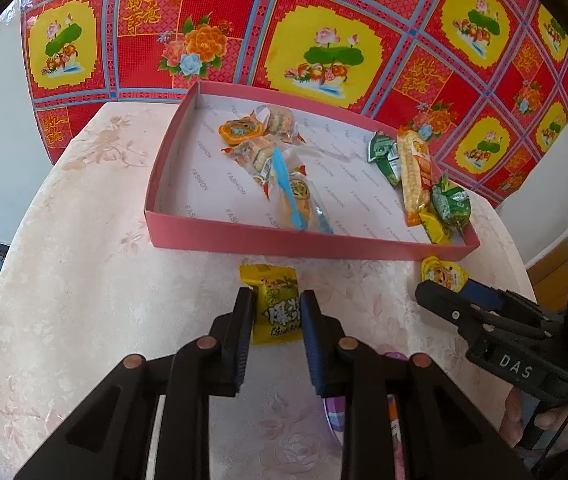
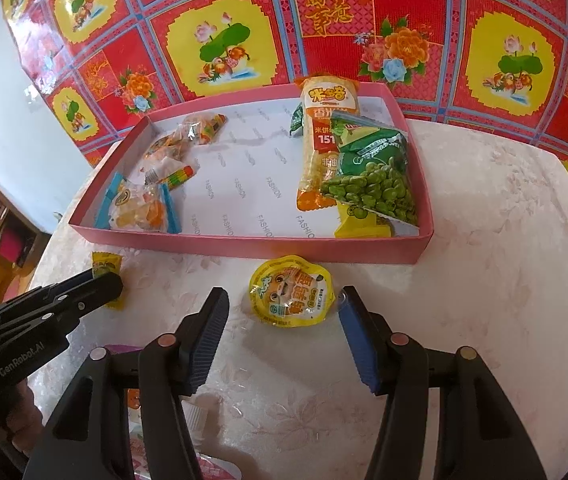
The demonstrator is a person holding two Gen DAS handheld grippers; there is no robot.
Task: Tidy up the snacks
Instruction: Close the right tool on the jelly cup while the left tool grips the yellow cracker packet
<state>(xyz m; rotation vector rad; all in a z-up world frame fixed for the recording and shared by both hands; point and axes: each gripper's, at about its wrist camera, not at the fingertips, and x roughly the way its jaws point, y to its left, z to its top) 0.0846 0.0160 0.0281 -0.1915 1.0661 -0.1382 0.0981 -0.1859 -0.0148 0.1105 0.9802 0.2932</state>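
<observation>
A small yellow candy packet (image 1: 276, 304) lies on the table just in front of the pink box (image 1: 284, 246), and my left gripper (image 1: 276, 300) is shut on it, one pad against each side. In the right wrist view the same gripper (image 2: 96, 284) covers most of that packet (image 2: 106, 266). A round yellow jelly cup (image 2: 289, 292) sits between the spread fingertips of my right gripper (image 2: 284, 300), which is open; a gap shows on the cup's left side. The pink box (image 2: 244, 246) holds a green pea bag (image 2: 371, 176), an orange rice-cracker packet (image 2: 323, 128) and several wrapped sweets (image 2: 140, 208).
The round table (image 1: 84, 300) wears a pale floral cloth and drops away on both sides. A red and yellow patterned cloth (image 2: 363, 20) hangs behind the box. Pink and purple packets (image 2: 140, 440) lie near the front edge under the grippers. A wooden shelf (image 2: 0, 220) stands far left.
</observation>
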